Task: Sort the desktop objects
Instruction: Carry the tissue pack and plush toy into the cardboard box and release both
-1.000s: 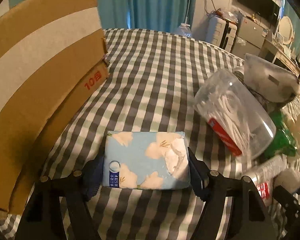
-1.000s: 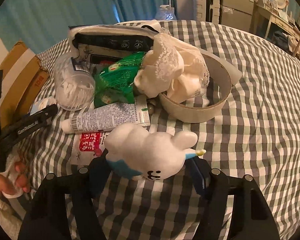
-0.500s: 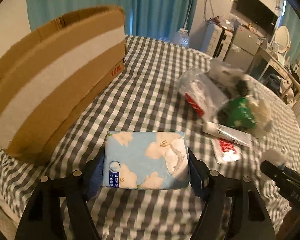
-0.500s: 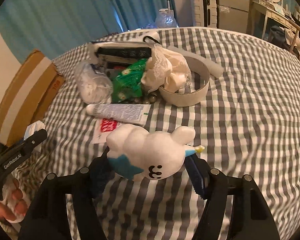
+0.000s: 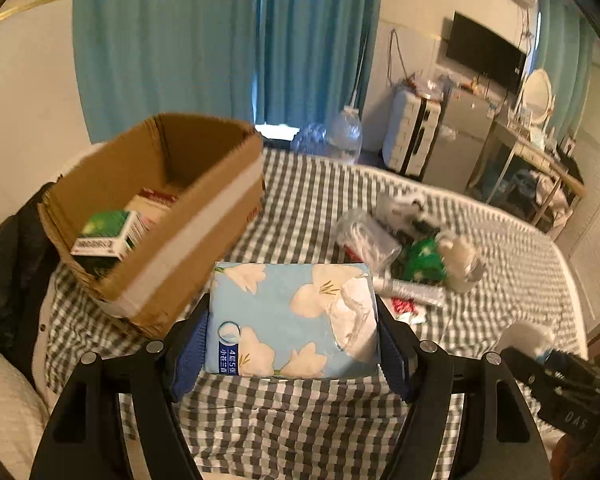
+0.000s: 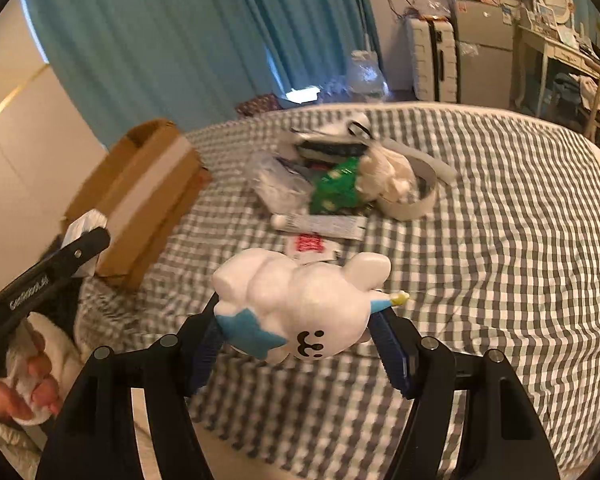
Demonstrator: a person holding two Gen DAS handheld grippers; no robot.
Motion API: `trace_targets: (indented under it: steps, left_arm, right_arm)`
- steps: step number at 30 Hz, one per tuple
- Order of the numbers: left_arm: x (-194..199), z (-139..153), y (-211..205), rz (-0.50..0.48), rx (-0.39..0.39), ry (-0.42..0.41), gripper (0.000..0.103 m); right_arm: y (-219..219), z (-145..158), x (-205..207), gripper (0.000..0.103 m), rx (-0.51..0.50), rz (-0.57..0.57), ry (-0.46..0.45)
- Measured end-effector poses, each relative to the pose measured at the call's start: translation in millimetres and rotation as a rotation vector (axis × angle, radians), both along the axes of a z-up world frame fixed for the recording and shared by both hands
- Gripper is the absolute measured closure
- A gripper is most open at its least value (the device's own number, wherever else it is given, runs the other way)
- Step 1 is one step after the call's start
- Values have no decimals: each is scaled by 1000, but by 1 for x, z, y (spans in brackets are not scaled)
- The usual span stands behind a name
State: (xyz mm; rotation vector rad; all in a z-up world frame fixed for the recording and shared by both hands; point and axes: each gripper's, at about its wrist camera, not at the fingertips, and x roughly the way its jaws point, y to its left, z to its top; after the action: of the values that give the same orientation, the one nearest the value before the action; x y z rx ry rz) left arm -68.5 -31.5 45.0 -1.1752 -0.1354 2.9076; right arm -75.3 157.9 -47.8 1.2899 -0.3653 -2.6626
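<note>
One pale-blue tissue pack point(image 5: 292, 320), white flower print, one white plush toy point(image 6: 300, 308)

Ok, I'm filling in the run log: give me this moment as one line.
left tool: grips tissue pack | right tool: grips white plush toy | both above checked cloth | cardboard box: open

We see the open brown cardboard box point(image 5: 156, 216) at left w/ a green-and-white carton point(image 5: 108, 236) inside; far half looks free. Cluttered pile of bags, tube & packets point(image 6: 340, 188) blocks mid checked surface point(image 6: 500, 240); wide bare cloth to the right & btwn box and pile.
</note>
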Motion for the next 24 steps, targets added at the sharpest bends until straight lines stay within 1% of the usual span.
trace_targets:
  steps: [6,11,14,18,21,24]
  left_arm:
    - [15,35,-35,36,29,49,28]
    - [15,51,-74,85,2,66,28]
    - [11,59,-105,121,11,75,28]
    - [-2,61,-144,167,14,75,28]
    - [-17,59,-167,192,-5,74,28]
    - [-38,54,-188,212,-16,71,28]
  right_arm:
    - [-33,37,8,35,-8,73,63]
    - [-79,63,-9,35,-29,166,95]
    - [-114,79,-24,35,-22,228,124]
    - [-161,99,-52,35,-40,306,145]
    - [-194,107,-77,35,-29,350,165]
    - [-224,106,-104,35,-10,380,172]
